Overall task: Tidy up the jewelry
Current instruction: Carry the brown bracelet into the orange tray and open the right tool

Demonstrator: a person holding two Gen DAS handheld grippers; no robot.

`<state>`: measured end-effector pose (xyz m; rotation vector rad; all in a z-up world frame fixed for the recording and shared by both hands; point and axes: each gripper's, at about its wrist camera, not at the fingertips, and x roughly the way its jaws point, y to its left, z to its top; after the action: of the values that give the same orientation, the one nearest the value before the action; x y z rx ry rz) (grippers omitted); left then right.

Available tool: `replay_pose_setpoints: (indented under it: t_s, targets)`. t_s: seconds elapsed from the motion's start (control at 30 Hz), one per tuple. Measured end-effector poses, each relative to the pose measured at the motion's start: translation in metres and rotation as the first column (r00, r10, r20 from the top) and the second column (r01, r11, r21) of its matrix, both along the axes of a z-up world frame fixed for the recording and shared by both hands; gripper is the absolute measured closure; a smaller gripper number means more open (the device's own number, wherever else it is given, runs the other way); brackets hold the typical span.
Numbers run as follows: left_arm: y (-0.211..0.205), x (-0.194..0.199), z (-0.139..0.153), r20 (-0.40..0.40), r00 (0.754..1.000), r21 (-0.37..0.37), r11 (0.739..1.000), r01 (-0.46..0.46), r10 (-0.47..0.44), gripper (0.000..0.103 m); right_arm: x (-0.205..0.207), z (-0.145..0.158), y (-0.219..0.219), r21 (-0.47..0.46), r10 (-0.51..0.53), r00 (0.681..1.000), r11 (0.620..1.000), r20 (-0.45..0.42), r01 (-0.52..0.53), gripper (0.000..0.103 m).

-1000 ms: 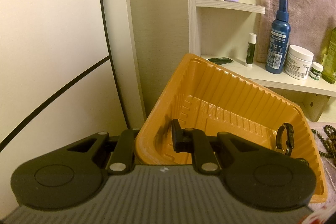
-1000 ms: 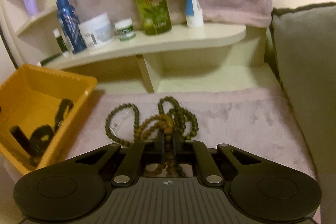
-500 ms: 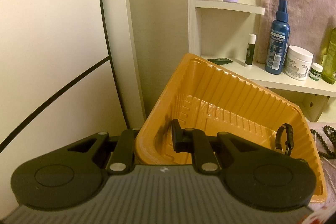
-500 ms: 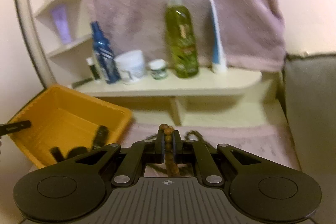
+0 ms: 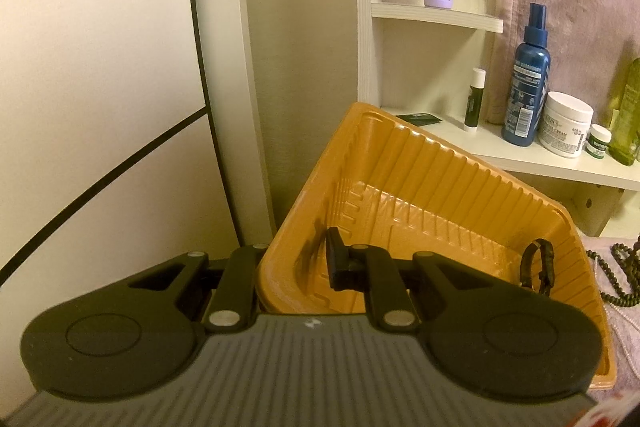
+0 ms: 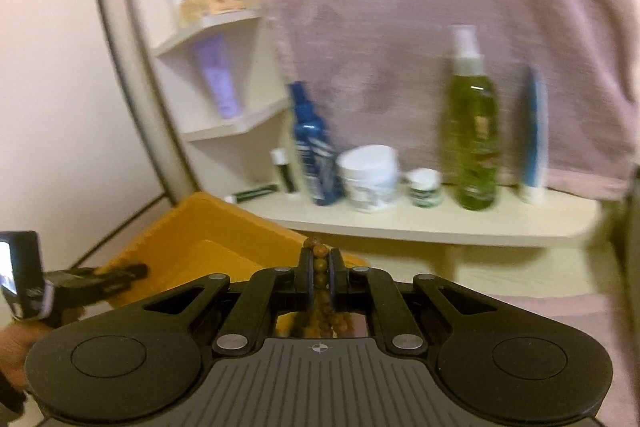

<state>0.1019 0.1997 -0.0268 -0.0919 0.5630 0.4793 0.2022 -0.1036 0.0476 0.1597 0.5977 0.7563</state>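
My left gripper (image 5: 288,267) is shut on the near wall of the ribbed orange tray (image 5: 440,183), one finger outside and one inside. A black strap-like band (image 5: 540,267) leans against the tray's right inner wall. My right gripper (image 6: 320,267) is shut on a strand of brown wooden beads (image 6: 320,263) that hangs down behind the fingers, above the tray's right corner. The right wrist view is blurred; in it the tray (image 6: 192,227) sits lower left, with the left gripper (image 6: 104,277) on its rim. Dark green beads (image 5: 624,279) lie on the pink cloth right of the tray.
A cream shelf (image 6: 440,227) behind the tray carries a blue spray bottle (image 6: 312,147), a white jar (image 6: 370,179), a small jar (image 6: 424,187), a green bottle (image 6: 470,131) and a tube. A pink towel (image 6: 440,7) hangs above. A hand (image 6: 12,347) holds the left tool.
My right gripper has risen with the brown beads, lifting them off the pink cloth, and swung left toward the tray. The left gripper and tray have stayed still.
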Motion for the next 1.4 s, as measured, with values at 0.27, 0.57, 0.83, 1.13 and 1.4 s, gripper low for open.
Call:
replay_pose_setpoints:
  t_s: [0.27, 0.57, 0.83, 1.13, 1.4]
  targets:
    - [0.001, -0.001, 0.001, 0.006, 1.000, -0.008, 1.000, 0.002, -0.002, 0.089, -0.001, 0.001, 0.061, 0.051, 0.116, 0.993, 0.992, -0.014, -0.116, 0.096]
    - [0.003, -0.001, 0.001, 0.009, 1.000, -0.018, 1.000, 0.006, -0.005, 0.089, -0.010, -0.029, 0.122, 0.009, 0.215, 0.973, 0.977, -0.083, -0.215, 0.096]
    - [0.003, 0.000, 0.001, 0.008, 1.000, -0.023, 1.000, 0.005, -0.005, 0.089, -0.005, -0.060, 0.139, -0.070, 0.216, 0.966, 0.971, -0.141, -0.228, 0.096]
    - [0.004, 0.002, -0.001, -0.001, 1.000, -0.026, 1.000, -0.004, 0.004, 0.089, -0.006, -0.056, 0.138, -0.091, 0.199, 0.973, 0.974, -0.113, -0.209, 0.050]
    - [0.003, 0.004, -0.002, 0.001, 1.000, -0.027, 1.000, -0.002, 0.003, 0.089, -0.017, -0.048, 0.112, -0.083, 0.169, 0.982, 0.981, -0.089, -0.176, 0.049]
